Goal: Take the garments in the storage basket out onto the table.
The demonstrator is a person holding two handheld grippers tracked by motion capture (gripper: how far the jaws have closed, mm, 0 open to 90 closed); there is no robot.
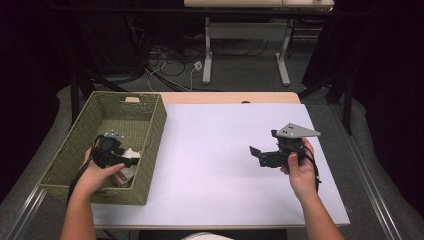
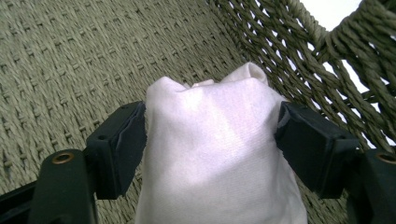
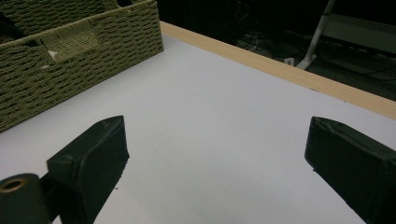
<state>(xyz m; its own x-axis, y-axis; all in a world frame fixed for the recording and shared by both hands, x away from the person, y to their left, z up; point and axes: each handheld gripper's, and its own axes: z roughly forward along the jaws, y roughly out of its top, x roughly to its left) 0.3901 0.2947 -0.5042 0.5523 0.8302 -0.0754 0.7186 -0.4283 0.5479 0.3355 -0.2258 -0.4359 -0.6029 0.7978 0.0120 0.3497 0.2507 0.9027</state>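
Inside the woven basket point(image 1: 150, 125), near its table-side wall, the left gripper point(image 2: 212, 128) pinches a folded white cloth point(image 2: 219, 154), which looks soft, light and floppy, best gripped across a bunched fold, while the right gripper point(image 3: 217, 154) hovers over the table point(image 1: 215, 150) beside the basket, jaws spread and empty.

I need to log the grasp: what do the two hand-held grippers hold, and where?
The left hand-held gripper grips a white folded cloth by its two sides, inside the woven basket. The right hand-held gripper holds nothing.
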